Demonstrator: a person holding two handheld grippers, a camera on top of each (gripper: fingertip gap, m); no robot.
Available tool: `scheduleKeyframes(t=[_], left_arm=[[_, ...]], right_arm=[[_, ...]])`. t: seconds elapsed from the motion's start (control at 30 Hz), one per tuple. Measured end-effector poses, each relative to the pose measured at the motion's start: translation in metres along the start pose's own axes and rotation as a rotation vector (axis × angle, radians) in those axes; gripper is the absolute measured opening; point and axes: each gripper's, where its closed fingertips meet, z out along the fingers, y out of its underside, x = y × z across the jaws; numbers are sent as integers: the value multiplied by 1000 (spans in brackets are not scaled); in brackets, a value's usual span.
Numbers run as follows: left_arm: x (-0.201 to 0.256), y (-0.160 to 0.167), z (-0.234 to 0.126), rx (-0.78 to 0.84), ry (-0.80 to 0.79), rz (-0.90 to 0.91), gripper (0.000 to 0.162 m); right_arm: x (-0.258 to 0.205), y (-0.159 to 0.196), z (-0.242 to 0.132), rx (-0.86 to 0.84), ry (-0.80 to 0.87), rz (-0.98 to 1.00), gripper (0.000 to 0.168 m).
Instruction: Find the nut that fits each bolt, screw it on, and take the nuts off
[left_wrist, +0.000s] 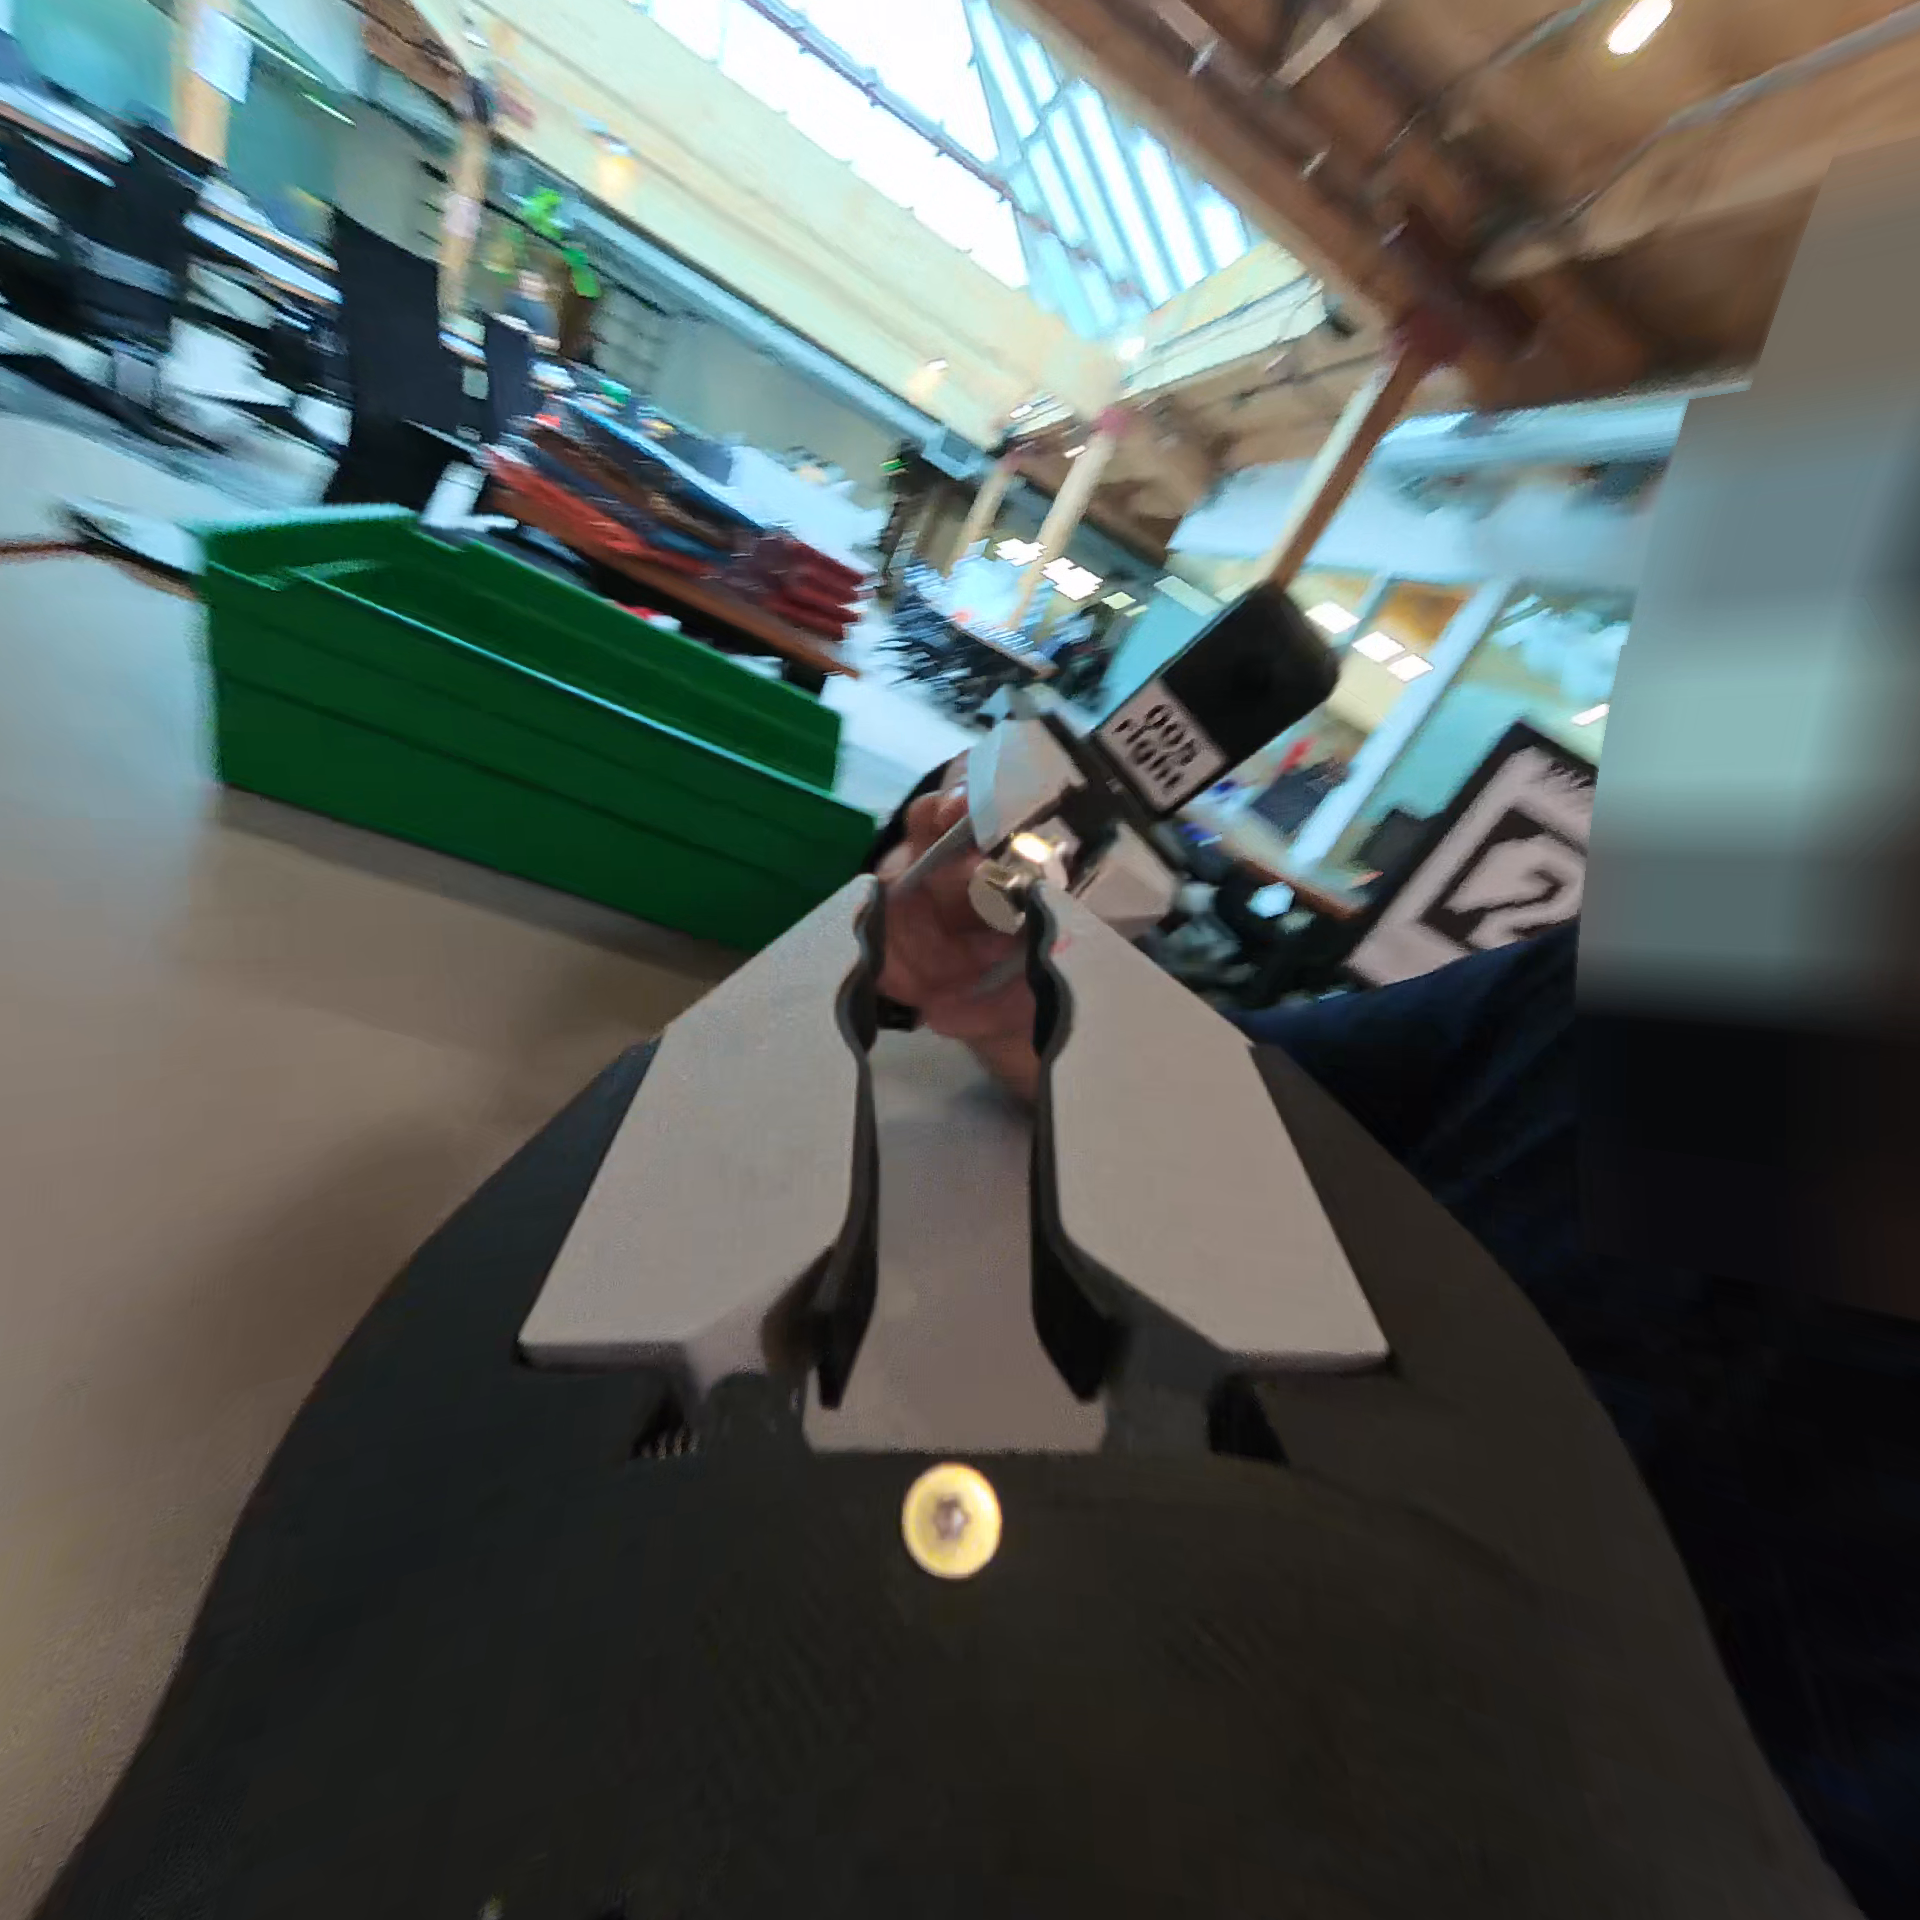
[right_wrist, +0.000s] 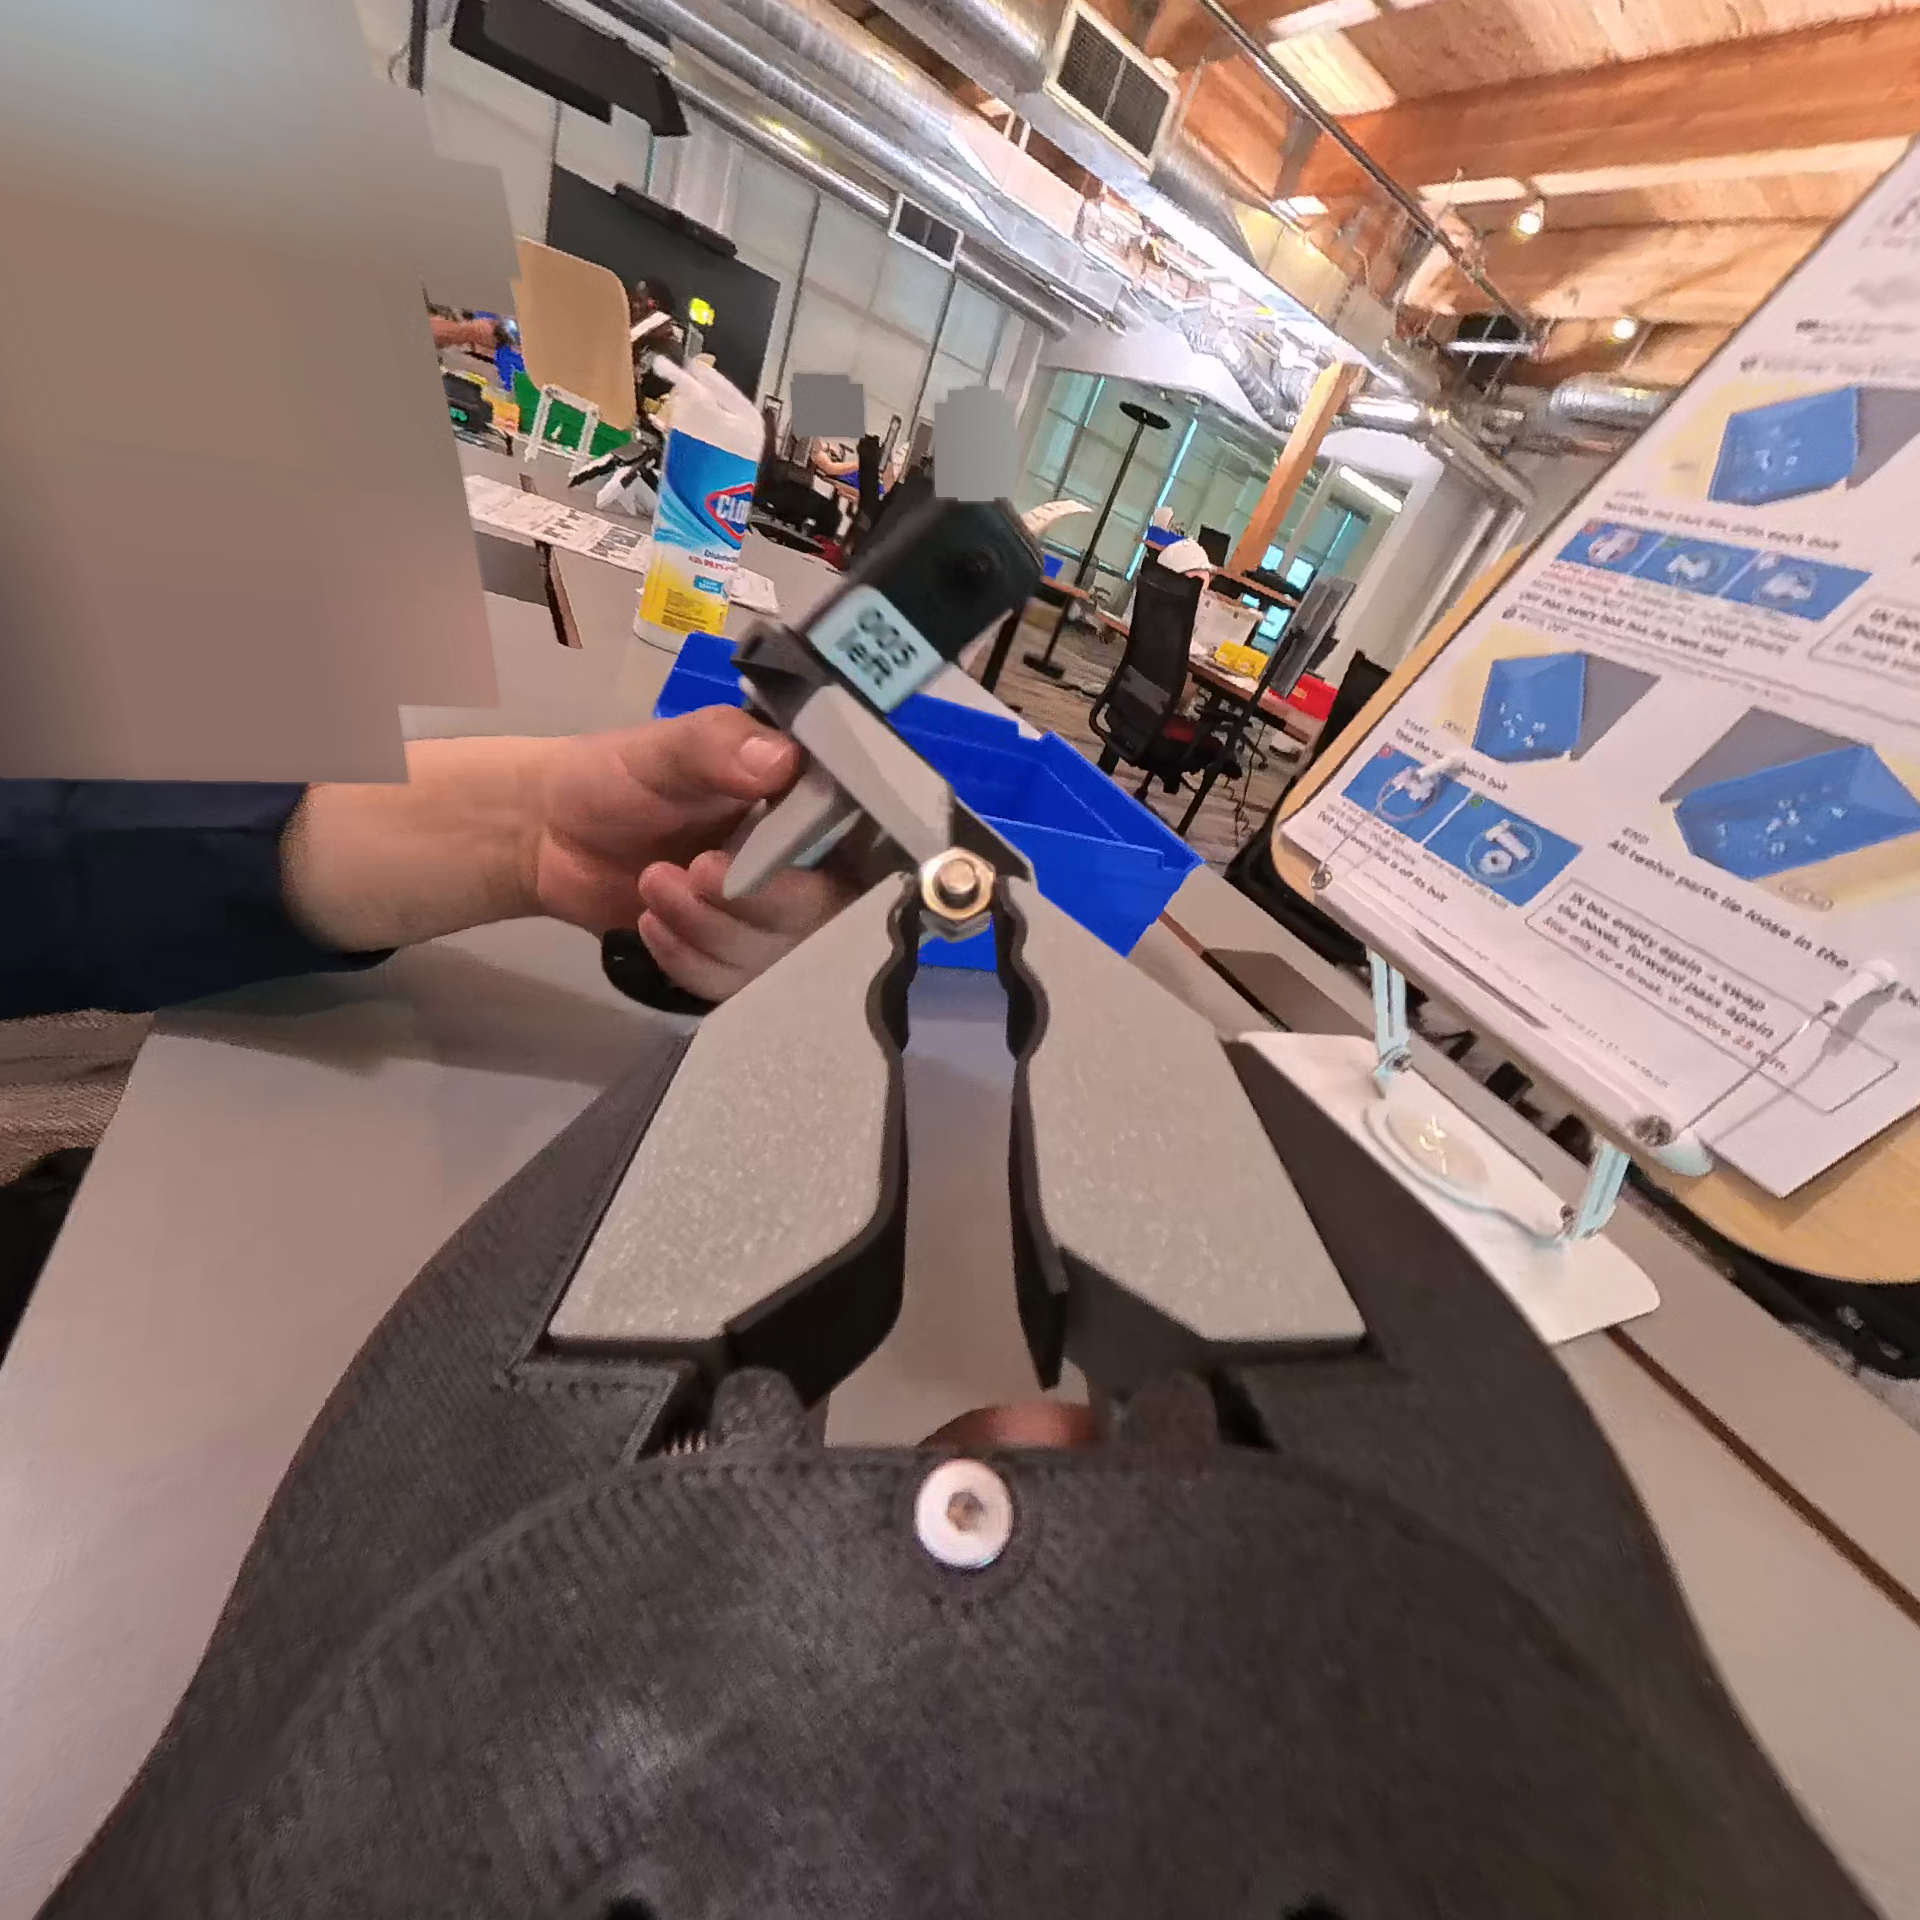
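My right gripper (right_wrist: 953, 909) is shut on a silver hex nut (right_wrist: 956, 900) threaded on a bolt whose end faces the camera. It holds them in the air above the table. In the left wrist view the right gripper (left_wrist: 1044, 857) shows farther off with the bolt (left_wrist: 1013, 878) between its fingers. My left gripper (left_wrist: 956, 909) is open, with a wide gap between its fingertips. The bolt lies just past its right fingertip (left_wrist: 1049, 935). In the right wrist view the left gripper's fingers (right_wrist: 894, 769) reach toward the nut from the upper left, held by a hand (right_wrist: 644, 821).
A stack of green bins (left_wrist: 520, 727) stands on the grey table (left_wrist: 260, 1039) to the left. A blue bin (right_wrist: 1070, 821) sits behind the nut. An instruction board on a white stand (right_wrist: 1662, 727) is at the right. A wipes canister (right_wrist: 701, 520) stands farther back. My two grippers' fingertips are within a few centimetres of each other.
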Motion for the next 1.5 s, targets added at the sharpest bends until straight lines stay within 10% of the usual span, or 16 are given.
scheduleKeyframes(t=[0.6, 1.5], left_arm=[[-47, 31, 6, -315, -533, 695, 18], [-53, 26, 7, -314, -646, 761, 12]], right_arm=[[29, 47, 5, -121, -69, 641, 11], [23, 47, 11, -132, -52, 594, 11]])
